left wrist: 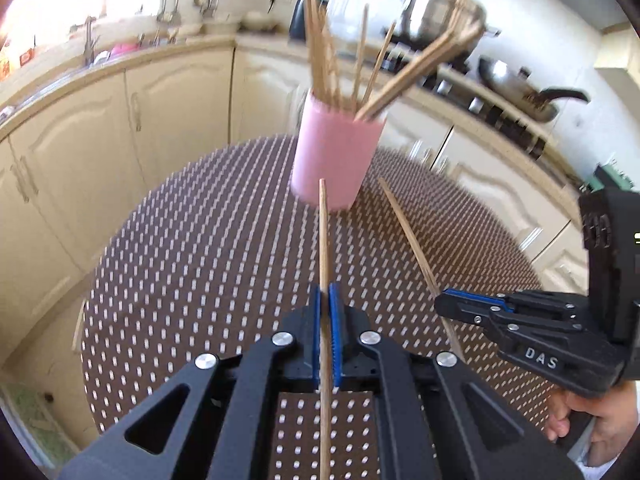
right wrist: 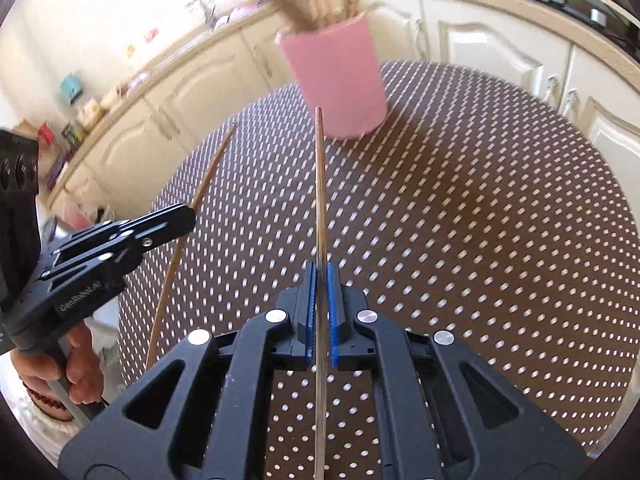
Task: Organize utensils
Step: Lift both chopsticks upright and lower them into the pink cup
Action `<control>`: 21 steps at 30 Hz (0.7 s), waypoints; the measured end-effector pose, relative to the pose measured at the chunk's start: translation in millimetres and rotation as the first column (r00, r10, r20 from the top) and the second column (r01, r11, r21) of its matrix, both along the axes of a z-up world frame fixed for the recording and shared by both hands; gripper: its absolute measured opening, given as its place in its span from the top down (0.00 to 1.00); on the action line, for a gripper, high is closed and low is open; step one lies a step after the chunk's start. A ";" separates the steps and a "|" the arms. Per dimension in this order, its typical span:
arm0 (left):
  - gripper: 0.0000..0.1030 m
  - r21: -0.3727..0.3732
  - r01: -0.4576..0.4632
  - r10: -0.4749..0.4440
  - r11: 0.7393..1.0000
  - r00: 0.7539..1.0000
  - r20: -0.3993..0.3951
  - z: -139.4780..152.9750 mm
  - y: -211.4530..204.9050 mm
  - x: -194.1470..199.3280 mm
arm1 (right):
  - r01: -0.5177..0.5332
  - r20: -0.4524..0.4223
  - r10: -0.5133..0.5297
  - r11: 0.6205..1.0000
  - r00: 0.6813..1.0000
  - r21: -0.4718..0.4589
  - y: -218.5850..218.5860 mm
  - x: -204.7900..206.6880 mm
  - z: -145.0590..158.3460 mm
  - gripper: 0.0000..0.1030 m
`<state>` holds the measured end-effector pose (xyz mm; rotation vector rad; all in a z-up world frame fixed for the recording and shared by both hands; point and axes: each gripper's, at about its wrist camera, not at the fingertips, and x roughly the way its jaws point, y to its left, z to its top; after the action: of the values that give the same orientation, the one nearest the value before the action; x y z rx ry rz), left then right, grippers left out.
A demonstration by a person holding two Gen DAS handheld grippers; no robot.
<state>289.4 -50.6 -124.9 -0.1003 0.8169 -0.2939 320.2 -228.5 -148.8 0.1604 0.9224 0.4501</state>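
Note:
A pink cup (left wrist: pixel 334 152) (right wrist: pixel 338 76) stands on the round brown dotted table (left wrist: pixel 200 248) (right wrist: pixel 480 220), with several wooden chopsticks sticking out of its top. My left gripper (left wrist: pixel 328 290) is shut on one wooden chopstick (left wrist: pixel 324 232), whose tip points at the cup's base. My right gripper (right wrist: pixel 320 270) is shut on a second chopstick (right wrist: pixel 319 184), also aimed toward the cup. In the left wrist view the right gripper (left wrist: pixel 440 304) sits at the right with its chopstick (left wrist: pixel 408 232). In the right wrist view the left gripper (right wrist: pixel 192 212) sits at the left with its chopstick (right wrist: pixel 208 184).
Cream kitchen cabinets (left wrist: pixel 100 128) (right wrist: pixel 500 48) curve around behind the table. A counter holds a large steel pot (left wrist: pixel 444 12) and a frying pan (left wrist: pixel 528 92). A person's hand (right wrist: pixel 76 376) grips the left tool's handle.

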 end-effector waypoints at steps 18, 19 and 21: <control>0.95 -0.145 0.078 0.010 0.986 0.850 0.527 101.5 -15.3 61.2 | 0.119 0.492 -0.230 0.962 0.840 0.246 -36.7 43.1 113.0 0.94; 0.95 -0.148 0.078 0.014 0.986 0.843 0.537 103.3 -16.2 66.8 | 0.126 0.511 -0.241 0.960 0.825 0.248 -36.8 47.9 116.0 0.94; 0.95 -0.167 0.082 0.027 0.983 0.825 0.565 106.5 -19.2 78.8 | 0.132 0.545 -0.249 0.960 0.801 0.245 -34.7 56.0 121.4 0.94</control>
<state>368.2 -69.8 -18.4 -0.1653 0.1935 -0.4019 376.2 -263.1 -27.3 0.2782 0.2580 0.3671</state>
